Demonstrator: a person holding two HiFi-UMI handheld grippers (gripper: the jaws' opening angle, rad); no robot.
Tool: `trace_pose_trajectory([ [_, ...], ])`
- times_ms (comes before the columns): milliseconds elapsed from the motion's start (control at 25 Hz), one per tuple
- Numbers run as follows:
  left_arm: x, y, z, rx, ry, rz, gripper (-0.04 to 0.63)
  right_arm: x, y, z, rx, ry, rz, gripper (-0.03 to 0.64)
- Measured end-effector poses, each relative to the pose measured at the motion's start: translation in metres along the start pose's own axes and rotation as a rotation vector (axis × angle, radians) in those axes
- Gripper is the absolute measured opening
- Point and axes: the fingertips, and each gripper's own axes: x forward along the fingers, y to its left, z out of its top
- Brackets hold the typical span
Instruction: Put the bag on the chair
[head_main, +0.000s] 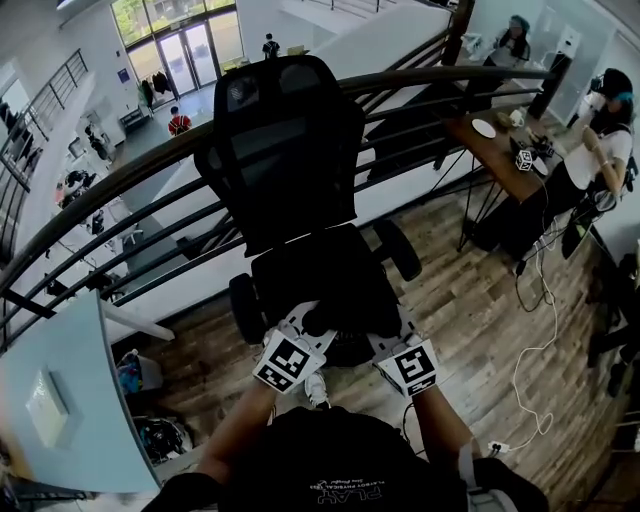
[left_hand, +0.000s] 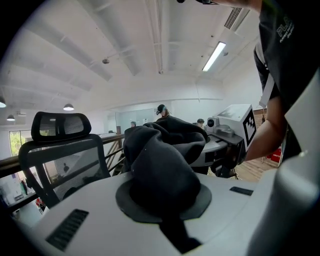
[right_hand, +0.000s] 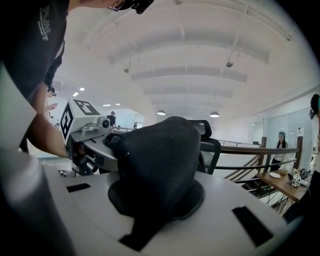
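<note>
1. It was an open office on an upper floor: a mesh office chair (head_main: 285, 150) stood by a railing (head_main: 120, 180).
2. At upper right, people (head_main: 600, 140) were gathered at a desk (head_main: 495, 150).
3. At upper left, glass doors (head_main: 180, 55) showed on the floor below.

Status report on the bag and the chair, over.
Both shut on the black bag: left tool, right tool. Bag held at the chair seat's front edge, not yet released. Nothing seen in the way.

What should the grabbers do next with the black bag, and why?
Probably move the bag forward and lower it onto the chair seat. Both the left gripper and right gripper are shut on its black fabric, at the seat's near edge.
</note>
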Motion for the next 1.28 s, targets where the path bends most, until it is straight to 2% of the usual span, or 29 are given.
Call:
trace_pose_trajectory([
  [520,0.008,0.079,-0.011,-0.011,0.005,0.054,0.037,0.078,-0.022,0.003,-0.024,0.009,0.023,0.044],
  [960,0.043,0.144,-0.039,-0.063,0.051,0.134,0.037,0.147,-0.059,-0.021,-0.001,0.052,0.120,0.044],
  [1160,0.059,0.181,-0.061,-0.108,0.082,0.185,0.037,0.188,-0.071,-0.037,0.029,0.078,0.191,0.044],
  [1280,0.069,0.192,-0.077,-0.146,0.093,0.183,0.038,0.204,-0.077,-0.048,0.033,0.104,0.232,0.044],
])
